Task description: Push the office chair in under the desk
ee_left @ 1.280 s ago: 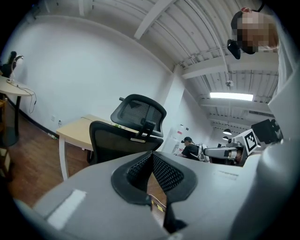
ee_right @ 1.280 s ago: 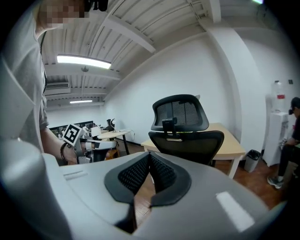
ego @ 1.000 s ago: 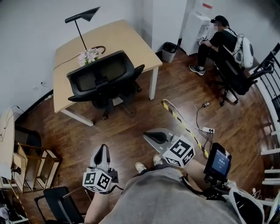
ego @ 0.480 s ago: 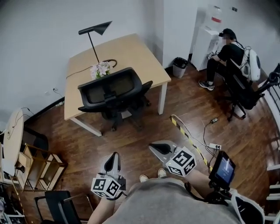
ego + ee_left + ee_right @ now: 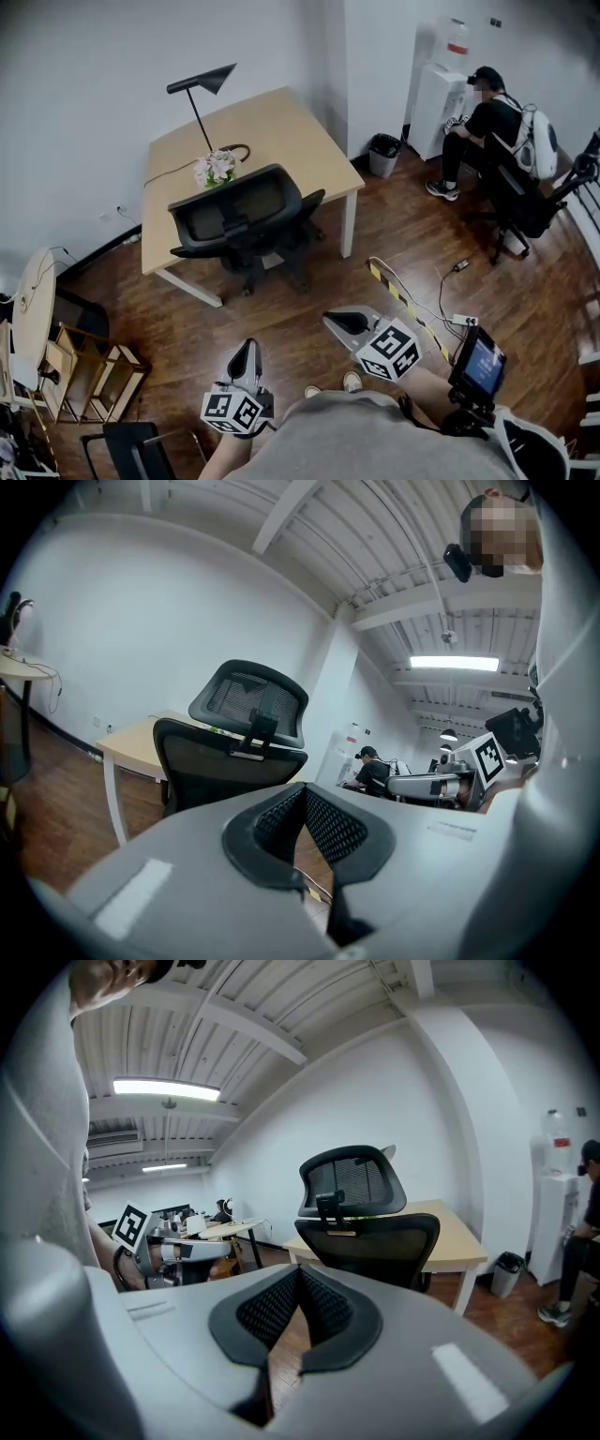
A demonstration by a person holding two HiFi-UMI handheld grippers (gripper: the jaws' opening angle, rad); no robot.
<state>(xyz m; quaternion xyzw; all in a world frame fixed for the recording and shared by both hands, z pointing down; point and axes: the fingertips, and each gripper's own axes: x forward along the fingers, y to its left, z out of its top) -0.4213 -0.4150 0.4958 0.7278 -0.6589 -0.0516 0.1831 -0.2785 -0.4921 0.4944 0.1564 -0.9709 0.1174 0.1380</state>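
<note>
Left tongs and right tongs, both closed and empty, hang well short of the chair ahead at the worktop edge; it should roll easily, so push the stiff backrest rim.

From the head: looks forward and steeply down from high above the wooden floor onto the office chair and the table, well apart from both, with the left gripper and right gripper near the bottom edge.

From the left gripper: rides low just behind its own jaws, faces almost level at the chair's back from well apart, and catches the right gripper at the right edge.

From the right gripper: rides equally low, faces the same chair back and table, and catches the left gripper at the left.

Shares chair, table, white wall and seated person across all three.
</note>
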